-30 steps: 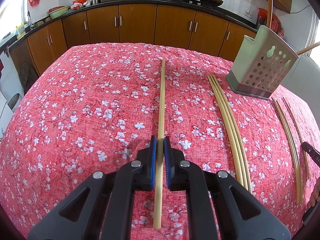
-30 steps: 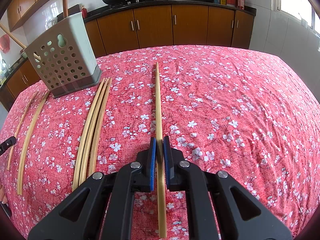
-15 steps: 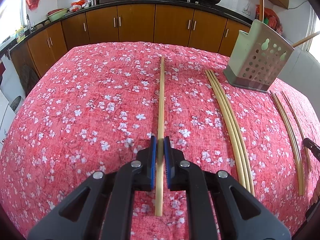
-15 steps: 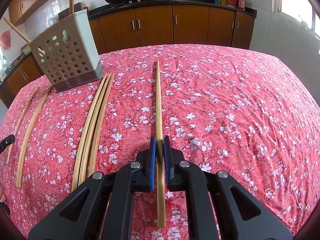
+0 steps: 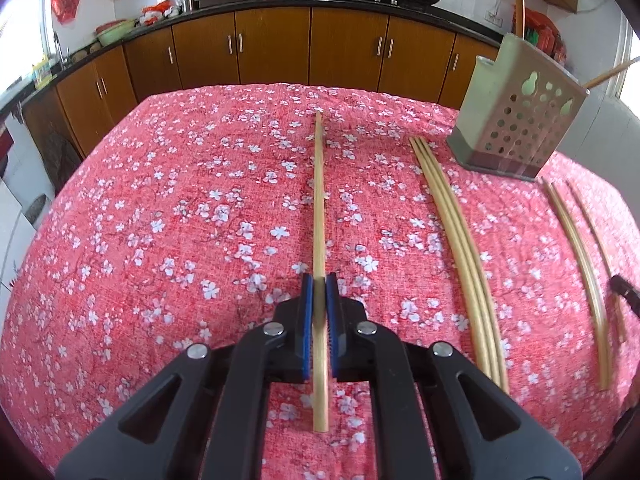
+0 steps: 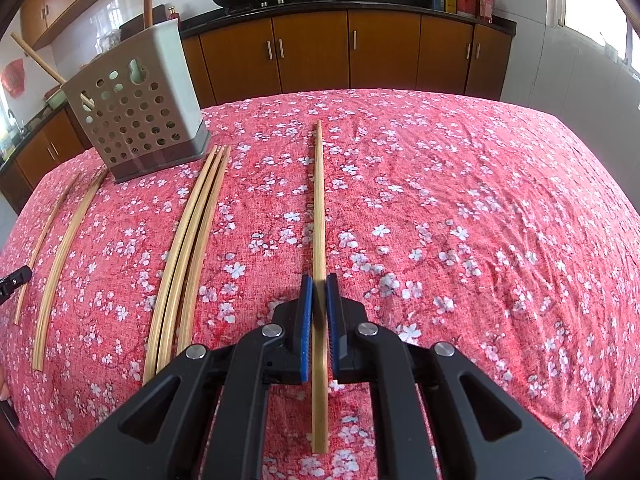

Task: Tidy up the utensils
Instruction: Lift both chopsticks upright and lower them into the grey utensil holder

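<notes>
On the red tablecloth (image 5: 160, 240) both grippers clamp one chopstick each: left gripper (image 5: 319, 284) on chopstick (image 5: 318, 200), right gripper (image 6: 319, 284) on chopstick (image 6: 319, 200). Holder (image 6: 136, 116) has two sticks; five loose chopsticks (image 6: 188, 240) left, so early stage.

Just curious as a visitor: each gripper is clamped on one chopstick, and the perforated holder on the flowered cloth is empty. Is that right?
Not quite. The holder is not empty: sticks rise out of its top in the right wrist view. The rest holds: the left gripper is shut on a chopstick, and the right gripper on another chopstick.
</notes>
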A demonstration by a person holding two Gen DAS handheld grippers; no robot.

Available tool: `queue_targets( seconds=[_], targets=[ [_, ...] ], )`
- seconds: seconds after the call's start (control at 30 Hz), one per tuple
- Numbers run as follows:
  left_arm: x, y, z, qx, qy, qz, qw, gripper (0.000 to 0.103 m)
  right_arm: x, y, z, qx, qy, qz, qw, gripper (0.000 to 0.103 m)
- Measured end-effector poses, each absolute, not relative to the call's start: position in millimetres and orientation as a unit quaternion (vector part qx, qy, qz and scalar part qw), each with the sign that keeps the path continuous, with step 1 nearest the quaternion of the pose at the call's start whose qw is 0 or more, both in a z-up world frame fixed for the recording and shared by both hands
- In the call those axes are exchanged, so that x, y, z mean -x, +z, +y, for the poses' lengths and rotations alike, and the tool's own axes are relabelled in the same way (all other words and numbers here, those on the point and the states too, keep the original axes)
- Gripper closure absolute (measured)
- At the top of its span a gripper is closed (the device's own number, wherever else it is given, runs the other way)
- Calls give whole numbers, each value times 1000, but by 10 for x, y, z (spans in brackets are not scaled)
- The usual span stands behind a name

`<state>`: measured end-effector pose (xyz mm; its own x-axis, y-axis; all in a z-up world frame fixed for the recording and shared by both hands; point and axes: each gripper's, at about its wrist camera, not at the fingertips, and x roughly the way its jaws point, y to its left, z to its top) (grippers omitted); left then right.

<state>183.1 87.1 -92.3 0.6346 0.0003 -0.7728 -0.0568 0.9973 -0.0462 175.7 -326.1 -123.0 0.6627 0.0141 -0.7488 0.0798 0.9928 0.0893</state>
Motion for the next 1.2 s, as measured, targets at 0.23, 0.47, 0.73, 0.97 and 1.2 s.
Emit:
queue_targets(
  seconds=[0.23, 0.47, 0.73, 0.97, 1.2],
  targets=[
    [-1712, -616, 880, 36, 13, 389, 921, 95, -1622, -1061, -3368, -77, -18, 382, 921, 95],
    [-1615, -228, 933, 53, 9, 336, 940, 95, -1518, -731, -3491, -105, -18, 333, 937, 95],
    [-1467, 185, 888, 73, -10, 283, 956, 95, -1435, -368, -3614, -132, -20, 272, 953, 95],
    [-1424, 400, 846, 72, -16, 256, 964, 95, -1420, -205, -3570, -128, -14, 248, 960, 95],
    [-1419, 737, 755, 71, -42, 227, 970, 95, -1436, 280, -3443, -125, 18, 190, 974, 95]
  ],
)
